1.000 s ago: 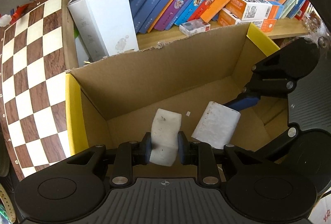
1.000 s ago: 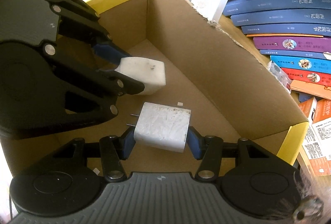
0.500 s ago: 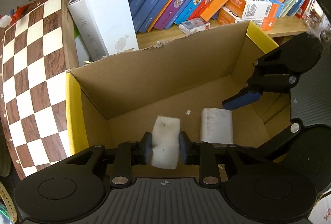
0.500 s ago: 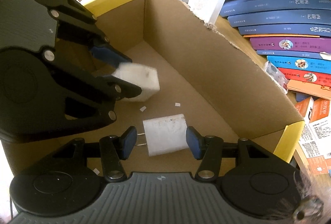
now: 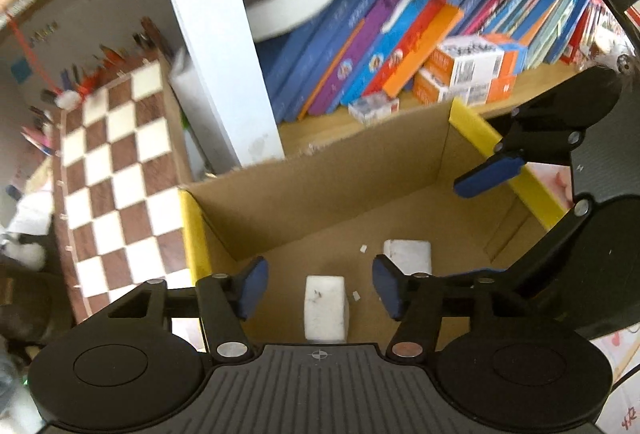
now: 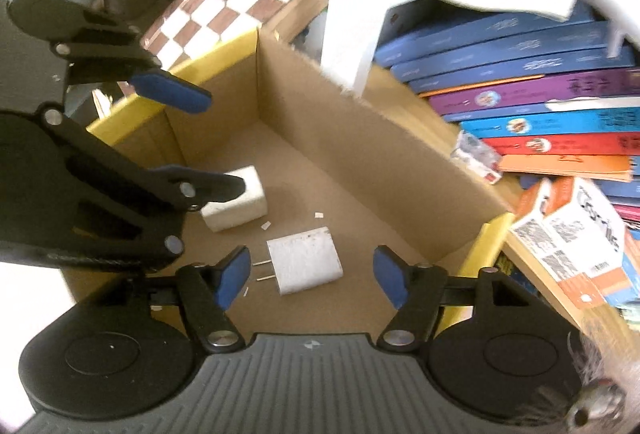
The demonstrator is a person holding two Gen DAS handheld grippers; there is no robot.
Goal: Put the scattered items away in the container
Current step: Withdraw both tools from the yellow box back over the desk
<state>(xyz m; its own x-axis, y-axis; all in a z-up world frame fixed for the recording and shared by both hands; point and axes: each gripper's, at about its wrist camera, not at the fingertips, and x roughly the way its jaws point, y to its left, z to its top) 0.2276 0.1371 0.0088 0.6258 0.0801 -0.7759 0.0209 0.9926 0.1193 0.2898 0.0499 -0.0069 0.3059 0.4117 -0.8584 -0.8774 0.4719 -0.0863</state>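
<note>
partly hidden white block (image 6: 236, 199) behind left gripper (image 5: 318, 284); both grippers gape, empty.

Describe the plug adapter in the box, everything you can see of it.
The adapter is a white, scuffed, plastic-looking block with rounded edges and two thin metal prongs pointing toward the left finger of the right gripper. It lies flat on the floor of the cardboard box, free of both open grippers. It sits apart from the white block, with small paper scraps nearby.
</note>
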